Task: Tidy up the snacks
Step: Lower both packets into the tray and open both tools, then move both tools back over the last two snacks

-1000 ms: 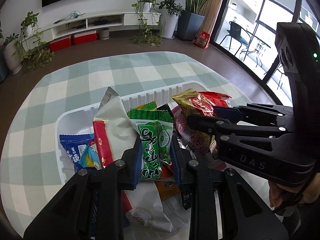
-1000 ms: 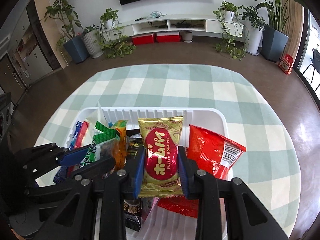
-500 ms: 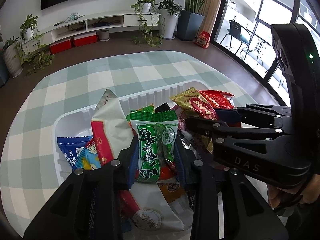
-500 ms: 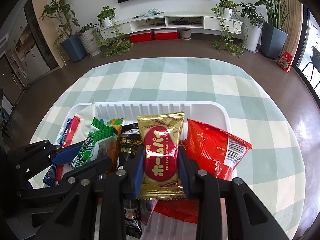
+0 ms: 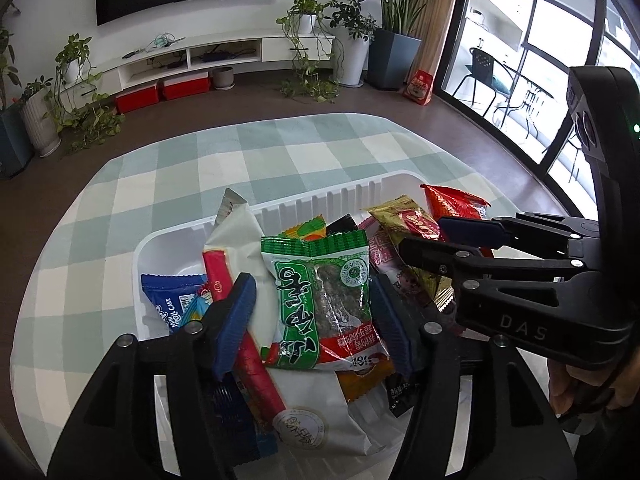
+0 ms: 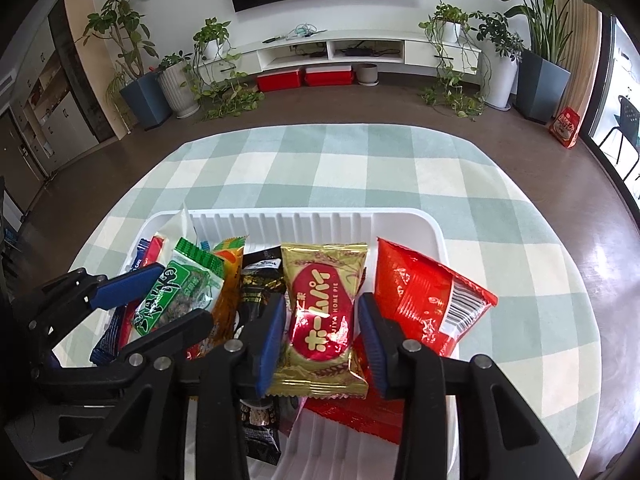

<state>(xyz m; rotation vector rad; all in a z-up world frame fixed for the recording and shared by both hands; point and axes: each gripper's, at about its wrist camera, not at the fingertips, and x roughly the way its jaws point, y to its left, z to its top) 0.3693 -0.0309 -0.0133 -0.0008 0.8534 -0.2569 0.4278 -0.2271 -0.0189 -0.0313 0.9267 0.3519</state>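
A white tray [image 5: 320,200] [image 6: 320,216] holds a heap of snack packets. A green packet [image 5: 320,292] [image 6: 180,292] lies on the heap between the blue pads of my left gripper [image 5: 312,280] [image 6: 184,292]. Its jaws are opening, and a gap shows beside the left pad. A gold packet with a red oval [image 6: 322,320] [image 5: 408,220] sits between the pads of my right gripper [image 6: 321,300] [image 5: 420,234]. Those jaws are opening too, with the pads just off the packet's sides.
Also in the tray are a red packet [image 6: 424,300], a white packet with a red stripe [image 5: 240,240] and a blue cake packet [image 5: 168,292]. The tray stands on a round table with a green checked cloth [image 6: 400,168]. A hand [image 5: 592,384] holds the right gripper.
Both grippers' jaws have spread. The green packet, held upright before, has dropped flat onto the heap. The gold packet is no longer squeezed and has settled lower.
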